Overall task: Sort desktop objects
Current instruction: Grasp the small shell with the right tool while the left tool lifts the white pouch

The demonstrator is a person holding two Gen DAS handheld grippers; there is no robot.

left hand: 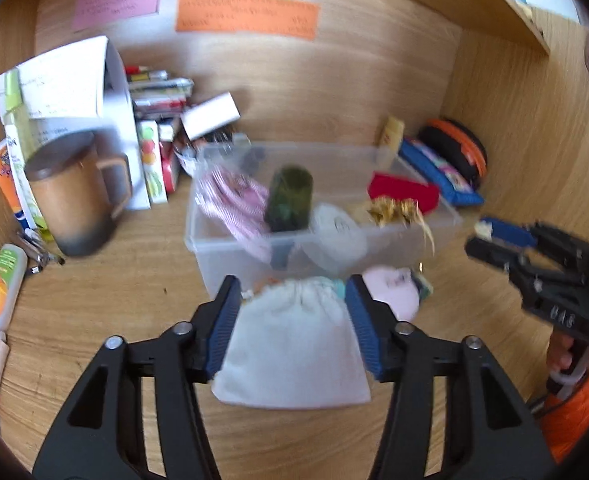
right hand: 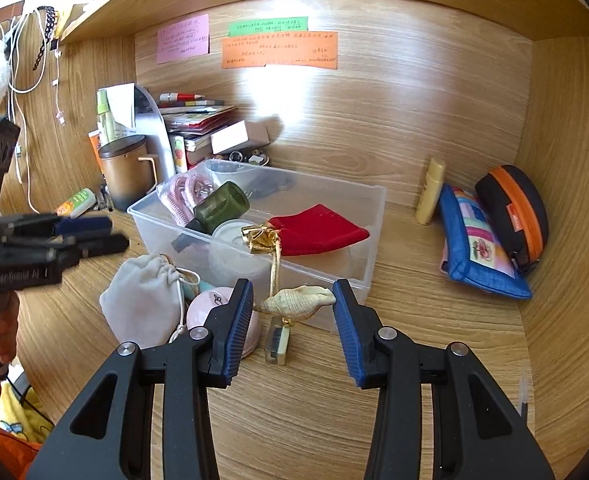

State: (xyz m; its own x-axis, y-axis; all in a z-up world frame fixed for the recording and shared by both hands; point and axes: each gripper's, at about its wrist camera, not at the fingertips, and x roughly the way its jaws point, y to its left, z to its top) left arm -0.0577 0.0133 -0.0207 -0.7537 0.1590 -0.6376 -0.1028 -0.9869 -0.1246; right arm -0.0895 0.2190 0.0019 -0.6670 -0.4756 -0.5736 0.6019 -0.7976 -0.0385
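The desk [right hand: 434, 320] fills both views, with the clear bin [right hand: 374, 216] at centre, already holding a red pouch [right hand: 318, 232], a green jar [right hand: 222, 204] and pink cord [right hand: 182, 196]. At left stands a brown mug [left hand: 74, 204] among boxes; at right in the right wrist view lie a blue pouch [right hand: 478, 248] and a black case [right hand: 514, 208].

The left gripper [left hand: 292, 300] sits low in its own frame, its jaws on either side of a white bag [left hand: 294, 352] in front of the bin; blur leaves it unclear whether the pads press on the cloth. The right gripper [right hand: 292, 300] holds a shell [right hand: 294, 302] by its two ends, the shell spanning the gap just before the bin's near wall.

The step in hand looks like dropping the shell into the bin. It would go best by lifting clear of the wall, moving over a bare patch beside the red pouch, then releasing low, since the end-to-end hold looks slight.
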